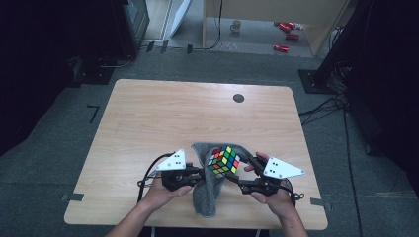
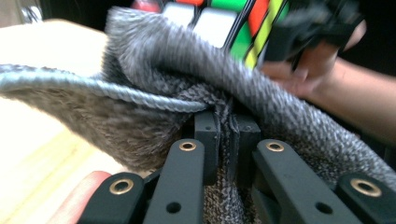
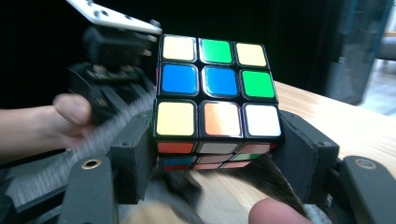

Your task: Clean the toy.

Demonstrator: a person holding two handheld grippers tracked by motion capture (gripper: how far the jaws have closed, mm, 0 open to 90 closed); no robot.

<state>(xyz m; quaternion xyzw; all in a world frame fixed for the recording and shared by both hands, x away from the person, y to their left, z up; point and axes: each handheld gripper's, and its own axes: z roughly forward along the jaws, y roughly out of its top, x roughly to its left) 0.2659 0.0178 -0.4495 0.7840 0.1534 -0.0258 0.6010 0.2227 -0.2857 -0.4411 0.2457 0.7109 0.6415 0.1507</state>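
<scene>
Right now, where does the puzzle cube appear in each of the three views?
High view: the puzzle cube is low in the middle, between the two grippers, above the grey cloth.
Left gripper view: top edge, right of middle, behind the cloth.
Right gripper view: centre, clamped by the right gripper.
Shared landmark: the grey cloth.

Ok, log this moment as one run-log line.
left gripper: shut on grey cloth | right gripper: shut on puzzle cube | cube: held above table, cloth beside it
</scene>
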